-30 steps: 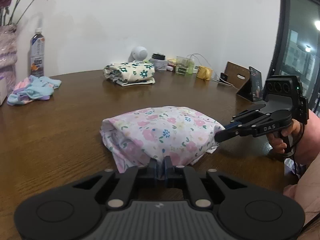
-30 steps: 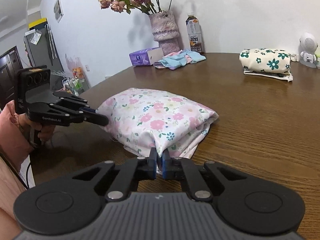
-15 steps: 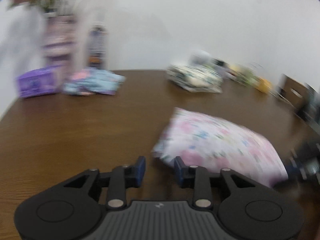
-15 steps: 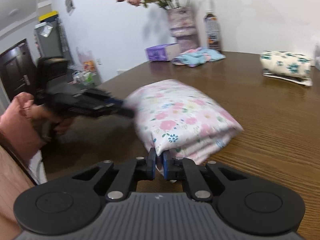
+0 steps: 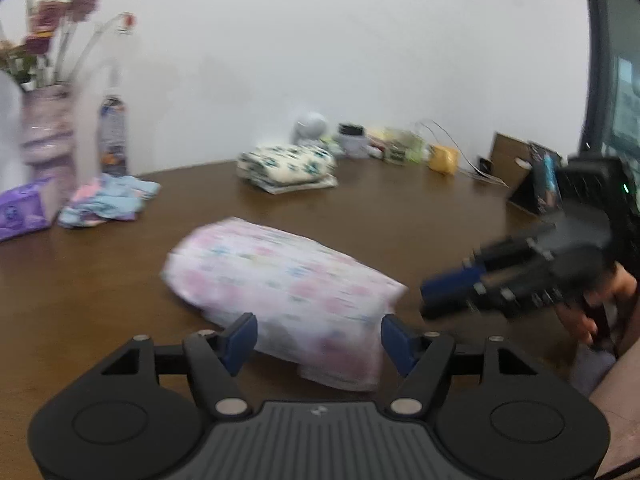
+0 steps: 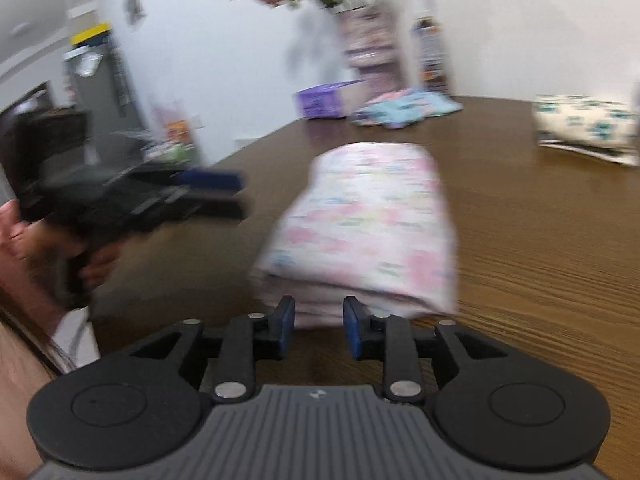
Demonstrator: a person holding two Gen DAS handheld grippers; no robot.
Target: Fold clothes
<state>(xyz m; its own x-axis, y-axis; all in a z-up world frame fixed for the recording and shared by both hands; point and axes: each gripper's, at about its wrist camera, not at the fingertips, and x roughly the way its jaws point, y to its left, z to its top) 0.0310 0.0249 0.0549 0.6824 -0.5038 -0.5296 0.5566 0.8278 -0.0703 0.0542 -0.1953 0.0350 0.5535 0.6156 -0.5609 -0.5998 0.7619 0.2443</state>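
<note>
- My left hand-held gripper (image 5: 318,334) is spreading, jaws wide apart, the pink floral folded garment (image 5: 280,284) lying free just ahead of them
- My right hand-held gripper (image 6: 318,322) is opening too, a narrow gap, pads off the cloth's near edge
- Garment rests folded mid-tabletop (image 5: 100,280)
- 1 more folded floral bundle (image 5: 286,166) sits farther back

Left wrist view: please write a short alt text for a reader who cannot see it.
A folded pink floral cloth lies on a brown wooden table, just beyond the left gripper, whose jaws are opening and not pressing it. The right gripper, held in a hand, points at the cloth's right end; another folded cloth lies farther back.
</note>
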